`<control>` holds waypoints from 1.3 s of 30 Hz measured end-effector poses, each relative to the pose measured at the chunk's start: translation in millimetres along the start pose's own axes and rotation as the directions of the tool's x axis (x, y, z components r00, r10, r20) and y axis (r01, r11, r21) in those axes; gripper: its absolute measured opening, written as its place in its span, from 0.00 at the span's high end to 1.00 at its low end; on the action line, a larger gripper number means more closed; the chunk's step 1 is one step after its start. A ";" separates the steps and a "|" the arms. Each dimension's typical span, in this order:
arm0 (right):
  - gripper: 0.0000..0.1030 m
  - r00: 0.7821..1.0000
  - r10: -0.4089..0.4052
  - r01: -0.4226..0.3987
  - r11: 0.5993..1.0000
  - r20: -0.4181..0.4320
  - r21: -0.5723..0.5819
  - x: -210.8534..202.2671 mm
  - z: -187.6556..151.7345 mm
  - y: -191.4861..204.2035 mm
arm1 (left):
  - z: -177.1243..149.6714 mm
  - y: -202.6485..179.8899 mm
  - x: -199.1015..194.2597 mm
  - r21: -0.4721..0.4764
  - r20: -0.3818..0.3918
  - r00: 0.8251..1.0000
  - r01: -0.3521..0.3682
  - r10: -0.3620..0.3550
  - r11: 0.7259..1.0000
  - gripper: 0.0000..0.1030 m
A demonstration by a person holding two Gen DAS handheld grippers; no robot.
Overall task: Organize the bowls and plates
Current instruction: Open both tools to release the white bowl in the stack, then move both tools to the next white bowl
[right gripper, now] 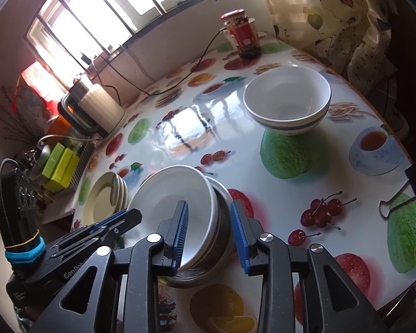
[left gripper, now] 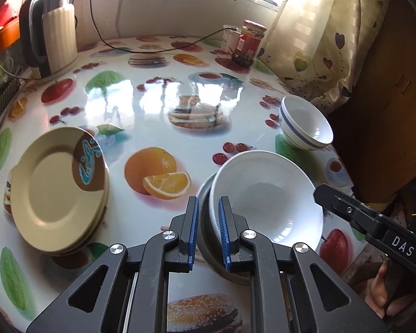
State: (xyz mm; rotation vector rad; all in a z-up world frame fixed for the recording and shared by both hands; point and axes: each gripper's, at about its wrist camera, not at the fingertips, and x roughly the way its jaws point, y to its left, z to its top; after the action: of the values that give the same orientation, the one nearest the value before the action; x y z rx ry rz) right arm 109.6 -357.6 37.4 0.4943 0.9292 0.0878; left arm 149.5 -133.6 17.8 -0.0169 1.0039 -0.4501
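Note:
A white shallow bowl [left gripper: 266,197] [right gripper: 166,202] lies tilted inside a steel bowl [left gripper: 205,238] [right gripper: 222,222] near the table's front edge. My left gripper [left gripper: 208,222] [right gripper: 133,216] is shut on their near-left rims, one pad outside the steel bowl and one inside the white bowl. My right gripper [right gripper: 208,205] straddles the opposite rims, open, its pads not pressing. One finger [left gripper: 327,197] of it shows by the bowl's right rim. A blue-banded white bowl [left gripper: 305,122] [right gripper: 288,97] stands apart farther back. A stack of cream plates [left gripper: 55,191] [right gripper: 102,199] sits to the left.
A fruit-print cloth covers the table [left gripper: 158,105]. A kettle [left gripper: 52,38] and a red-lidded jar [left gripper: 249,41] stand at the back, with a black cable [left gripper: 130,50] between them. A binder clip [right gripper: 396,202] lies at the right edge. A curtain [left gripper: 319,41] hangs at the back right.

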 end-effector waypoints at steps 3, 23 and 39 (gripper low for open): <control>0.66 1.000 -0.012 0.012 1.000 0.010 -0.004 -2.2 2.8 -0.9 | 6.0 -3.0 -3.6 0.017 0.019 1.000 0.000 0.000 1.000 0.85; 0.46 0.975 -0.160 0.171 0.984 0.155 -0.056 -21.9 44.9 -19.5 | 57.9 -42.1 8.3 0.124 0.075 0.997 0.009 -0.019 0.992 0.70; 0.46 0.957 -0.235 0.244 0.969 0.170 -0.034 -12.0 81.3 -57.9 | 86.2 -70.8 42.7 0.176 0.045 0.999 0.011 -0.019 0.984 0.70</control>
State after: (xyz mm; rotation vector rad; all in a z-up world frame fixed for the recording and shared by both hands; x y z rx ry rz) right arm 158.2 -442.3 61.0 0.3296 0.8151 -0.1463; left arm 214.0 -230.2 45.6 0.1237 0.9162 -0.5486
